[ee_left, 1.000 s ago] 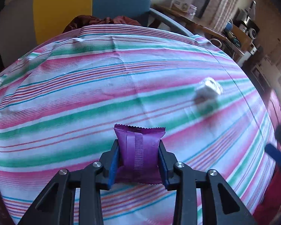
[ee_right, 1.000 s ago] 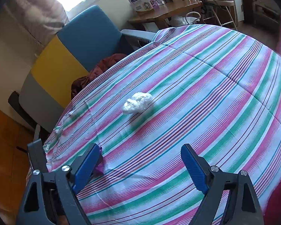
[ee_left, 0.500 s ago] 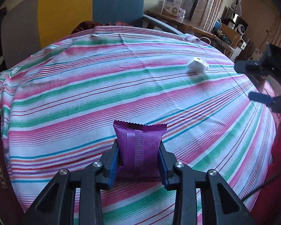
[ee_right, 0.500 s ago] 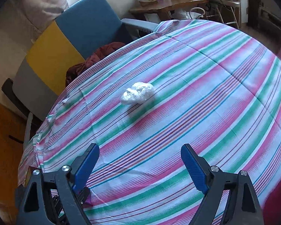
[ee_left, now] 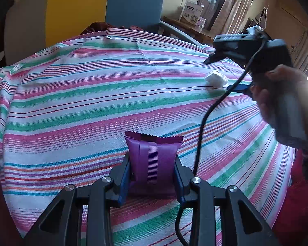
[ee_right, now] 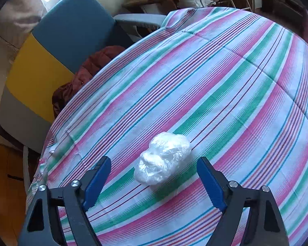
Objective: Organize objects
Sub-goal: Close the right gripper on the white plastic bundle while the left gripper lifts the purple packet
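Striped cloth [ee_left: 71, 102] covers the table. At its near edge the left gripper [ee_left: 153, 165] pinches a purple packet [ee_left: 154, 160] upright. Farther right, the right gripper [ee_right: 154, 174] straddles a white plastic wad [ee_right: 163, 157] lying on the cloth, jaws closing, pads not yet touching.

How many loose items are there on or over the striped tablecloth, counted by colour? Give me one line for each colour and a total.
Purple: 1, the purple snack packet, held in the left tool.
White: 1, the crumpled white plastic bag, lying on the striped tablecloth between the closing fingers of the right tool.
Total: 2
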Available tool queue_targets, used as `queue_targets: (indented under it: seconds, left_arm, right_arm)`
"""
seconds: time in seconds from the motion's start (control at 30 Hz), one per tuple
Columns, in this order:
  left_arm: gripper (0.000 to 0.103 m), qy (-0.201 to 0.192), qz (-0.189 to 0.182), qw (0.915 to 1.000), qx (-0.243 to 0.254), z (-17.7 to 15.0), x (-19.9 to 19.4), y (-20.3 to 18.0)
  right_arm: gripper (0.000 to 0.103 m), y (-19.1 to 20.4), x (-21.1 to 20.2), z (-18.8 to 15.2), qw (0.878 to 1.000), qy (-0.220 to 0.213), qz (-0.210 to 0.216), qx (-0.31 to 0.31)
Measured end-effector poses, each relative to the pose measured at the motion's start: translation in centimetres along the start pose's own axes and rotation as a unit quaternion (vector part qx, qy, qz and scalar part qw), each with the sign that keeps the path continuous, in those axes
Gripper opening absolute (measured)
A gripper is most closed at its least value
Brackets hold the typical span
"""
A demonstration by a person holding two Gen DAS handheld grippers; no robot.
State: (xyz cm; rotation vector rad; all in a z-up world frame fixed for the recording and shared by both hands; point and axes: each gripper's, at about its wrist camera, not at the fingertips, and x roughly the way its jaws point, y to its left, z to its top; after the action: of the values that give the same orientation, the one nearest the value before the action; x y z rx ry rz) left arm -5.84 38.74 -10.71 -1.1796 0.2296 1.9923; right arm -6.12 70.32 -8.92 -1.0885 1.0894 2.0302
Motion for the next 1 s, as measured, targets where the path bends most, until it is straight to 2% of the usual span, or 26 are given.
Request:
queue_targets:
  seconds: [0.03,0.1,0.2,0.37,0.53,0.77,0.83,1.0]
  left_arm:
    - [0.036,-0.001,0.0,1.0,-0.001,-0.1,0.0,0.0]
    - [0.036,-0.003,-0.001,1.0,0.0,-0.1,0.0,0.1]
    - [0.036,-0.007,-0.003,1.0,-0.003,-0.2,0.1,0.2]
    - [0.036,-0.009,-0.007,0.9999,-0.005,-0.3,0.1,0.4]
    - [0.035,0.005,0.002,0.9999,-0.009,-0.5,-0.4,0.4]
    - [0.034,0.014,0.02,0.9996,-0.016,-2.1,-2.4,1.0]
    - [0.035,0.008,0.025,0.9995,-0.016,-2.7,-3.6,1.4]
    - [0.035,-0.027,0.038,0.9989,-0.006,-3.8,-7.5,1.3]
  right_arm:
    - [0.06,0.2,0.9,0.1,1.0,0.007,-0.011,-0.009]
    - [0.037,0.6,1.2,0.2,0.998,-0.016,-0.048,-0.039]
    - [0.037,1.4,1.1,-0.4,0.995,-0.001,-0.035,-0.089]
    - [0.037,2.5,-0.9,-4.2,0.982,0.017,-0.032,-0.188]
    - [0.037,2.2,-2.2,-8.6,0.971,0.05,-0.022,-0.232]
    - [0.037,3.6,-3.7,-13.9,0.951,0.053,-0.004,-0.303]
    - [0.037,4.4,-3.8,-15.3,0.941,0.041,0.016,-0.334]
    - [0.037,5.6,-2.2,-17.8,0.913,0.025,-0.024,-0.407]
